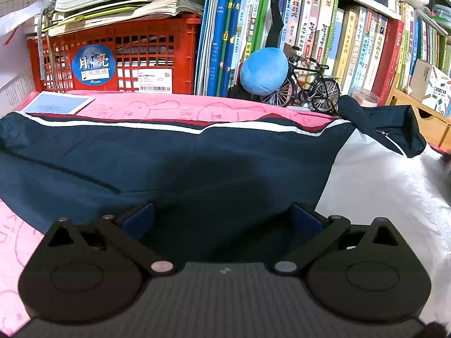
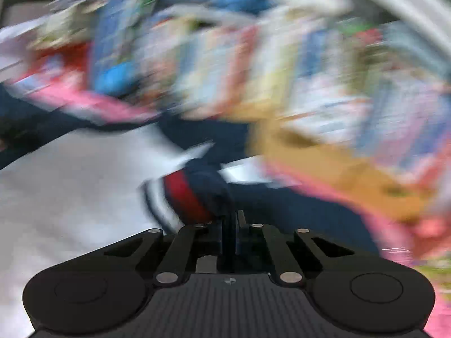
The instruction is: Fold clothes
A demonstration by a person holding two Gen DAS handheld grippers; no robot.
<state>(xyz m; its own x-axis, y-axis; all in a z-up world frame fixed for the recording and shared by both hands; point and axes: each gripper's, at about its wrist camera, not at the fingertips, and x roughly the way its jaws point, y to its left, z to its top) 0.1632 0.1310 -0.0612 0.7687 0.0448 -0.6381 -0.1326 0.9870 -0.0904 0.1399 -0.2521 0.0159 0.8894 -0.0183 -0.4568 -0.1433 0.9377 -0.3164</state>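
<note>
One garment, a navy, white and red smooth-shelled zip jacket (image 1: 197, 163), lies spread and unfolded across the pink rabbit-print cloth (image 1: 169, 107), so folding has barely begun. Its ribbed striped cuff (image 2: 183, 197) is pinched in the right gripper (image 2: 231, 219), whose jaws are closed tight. Hovering over the navy panel, the left gripper (image 1: 222, 219) gapes wide, holding nothing.

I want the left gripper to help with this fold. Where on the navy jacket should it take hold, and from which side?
Probably the navy jacket's near edge, directly ahead of the open left gripper. Come in low from the near side: the cloth lies flat there on the pink blanket, so one pad must slide beneath.
</note>
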